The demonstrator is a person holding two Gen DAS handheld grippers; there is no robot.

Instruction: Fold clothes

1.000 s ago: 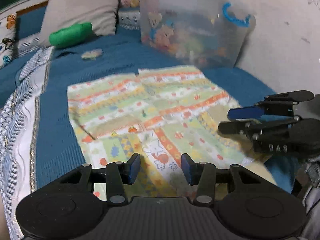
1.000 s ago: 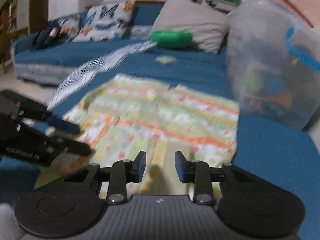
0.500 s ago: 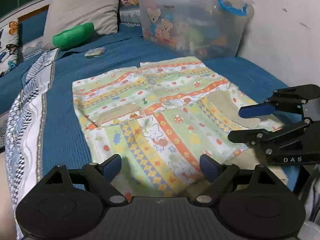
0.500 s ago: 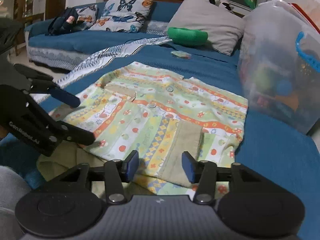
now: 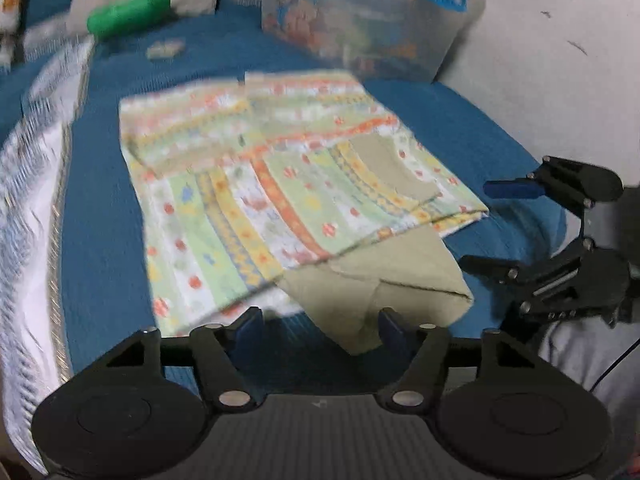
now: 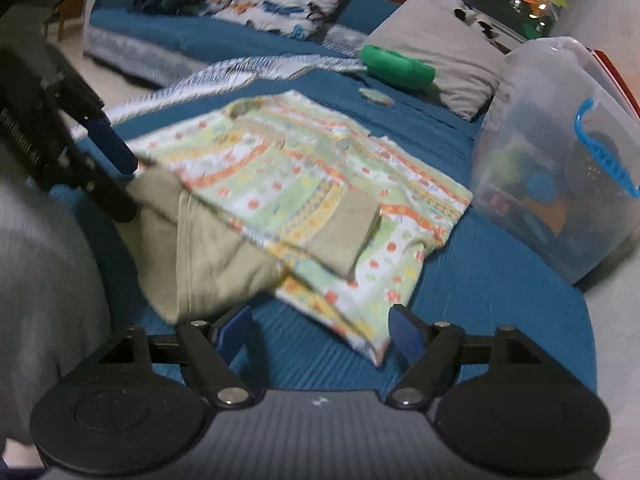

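Note:
A child's patterned shirt (image 5: 280, 184) with orange, green and yellow stripes lies folded flat on the blue bedspread (image 5: 104, 240); its plain beige part (image 5: 384, 284) sticks out at the near edge. My left gripper (image 5: 320, 326) is open just short of that beige part, with nothing between its fingers. In the right wrist view the shirt (image 6: 304, 184) lies ahead, and my right gripper (image 6: 320, 330) is open at its near corner, holding nothing. Each gripper also appears from the side in the other's view: the right gripper (image 5: 516, 228), the left gripper (image 6: 108, 176).
A clear plastic tub with a blue handle (image 6: 560, 168) stands at the shirt's far right. A grey pillow (image 6: 436, 60) and a green roll (image 6: 396, 66) lie beyond. A patterned white blanket (image 5: 36, 208) runs along the left. A pale wall (image 5: 540, 60) bounds the right side.
Both grippers have opened wider and pulled back from the shirt toward the near edge. The shirt now lies released, with its beige part showing in front.

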